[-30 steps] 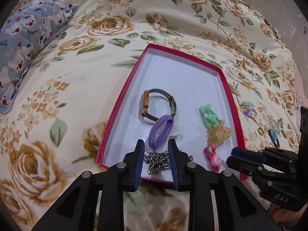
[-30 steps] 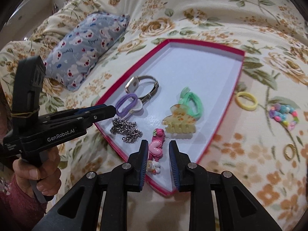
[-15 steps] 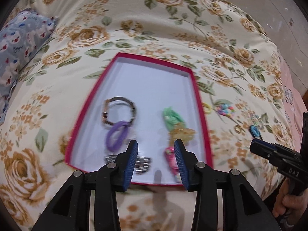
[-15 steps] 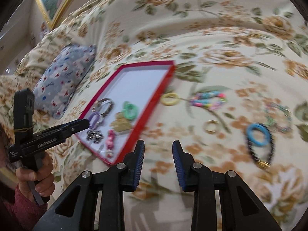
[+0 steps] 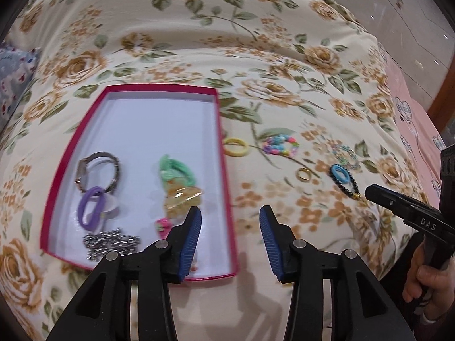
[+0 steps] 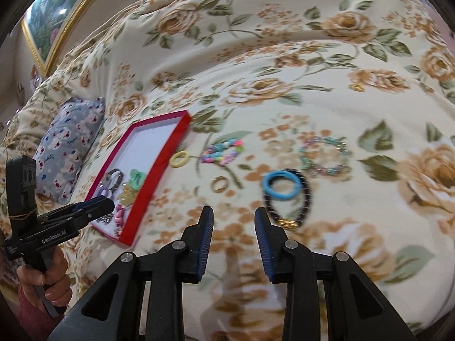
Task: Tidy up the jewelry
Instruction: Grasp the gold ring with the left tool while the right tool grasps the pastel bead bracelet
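Note:
A red-rimmed white tray lies on the flowered bedspread. It holds a watch, a purple hair tie, a silver chain, a green tie, an amber claw clip and a pink clip. Loose on the bed to its right lie a yellow tie, a colourful bead bracelet, a gold ring, a blue tie on a black bead bracelet and a pastel bracelet. My left gripper is open and empty over the tray's right edge. My right gripper is open and empty, near the ring and blue tie.
A blue bear-print pillow lies left of the tray. A gold-framed picture hangs at the far left. A pink sheet shows at the bed's right edge. The bedspread bulges in folds behind the tray.
Both grippers have swung right, away from the tray's contents toward the loose items. Both jaws have opened wider. The right gripper has left the pink clip in the tray.

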Available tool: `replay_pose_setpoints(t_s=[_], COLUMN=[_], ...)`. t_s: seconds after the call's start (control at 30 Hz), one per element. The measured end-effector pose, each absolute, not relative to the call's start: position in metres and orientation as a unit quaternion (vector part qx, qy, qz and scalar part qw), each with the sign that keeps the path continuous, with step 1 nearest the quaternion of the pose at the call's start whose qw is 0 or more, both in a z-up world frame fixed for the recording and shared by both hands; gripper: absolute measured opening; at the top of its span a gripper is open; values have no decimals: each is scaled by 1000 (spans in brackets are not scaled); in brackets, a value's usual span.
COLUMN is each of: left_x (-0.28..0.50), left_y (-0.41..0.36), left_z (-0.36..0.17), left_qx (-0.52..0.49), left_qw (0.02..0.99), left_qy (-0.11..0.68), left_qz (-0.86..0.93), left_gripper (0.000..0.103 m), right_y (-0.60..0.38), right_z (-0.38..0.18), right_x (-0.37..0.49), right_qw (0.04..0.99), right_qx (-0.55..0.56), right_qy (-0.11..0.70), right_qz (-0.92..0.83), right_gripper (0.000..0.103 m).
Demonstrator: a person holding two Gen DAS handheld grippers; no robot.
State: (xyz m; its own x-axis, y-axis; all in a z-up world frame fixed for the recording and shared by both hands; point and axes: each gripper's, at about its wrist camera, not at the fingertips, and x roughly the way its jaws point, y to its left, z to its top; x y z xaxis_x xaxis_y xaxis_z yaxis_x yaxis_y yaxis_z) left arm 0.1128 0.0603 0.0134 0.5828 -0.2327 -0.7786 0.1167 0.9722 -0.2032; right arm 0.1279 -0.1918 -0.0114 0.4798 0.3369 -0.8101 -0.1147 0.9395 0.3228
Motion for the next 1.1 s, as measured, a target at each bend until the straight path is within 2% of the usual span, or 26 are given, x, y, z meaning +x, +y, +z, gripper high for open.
replay_pose_setpoints(t_s=[0.63,1.1], left_x=[152,196], left_y=[1,-39], left_z=[-2,-30], left_qx=[-27,-18], left_qw=[875,858], left_qy=[464,487], left_qz=[-134,-162], left_gripper=[44,44], right_y=[-237,-261], right_z=[-25,-33], right_x=[136,173], right_qw=[855,858], right_qx=[119,112], right_qy=[497,499], right_qz=[90,54], right_gripper=[32,32])
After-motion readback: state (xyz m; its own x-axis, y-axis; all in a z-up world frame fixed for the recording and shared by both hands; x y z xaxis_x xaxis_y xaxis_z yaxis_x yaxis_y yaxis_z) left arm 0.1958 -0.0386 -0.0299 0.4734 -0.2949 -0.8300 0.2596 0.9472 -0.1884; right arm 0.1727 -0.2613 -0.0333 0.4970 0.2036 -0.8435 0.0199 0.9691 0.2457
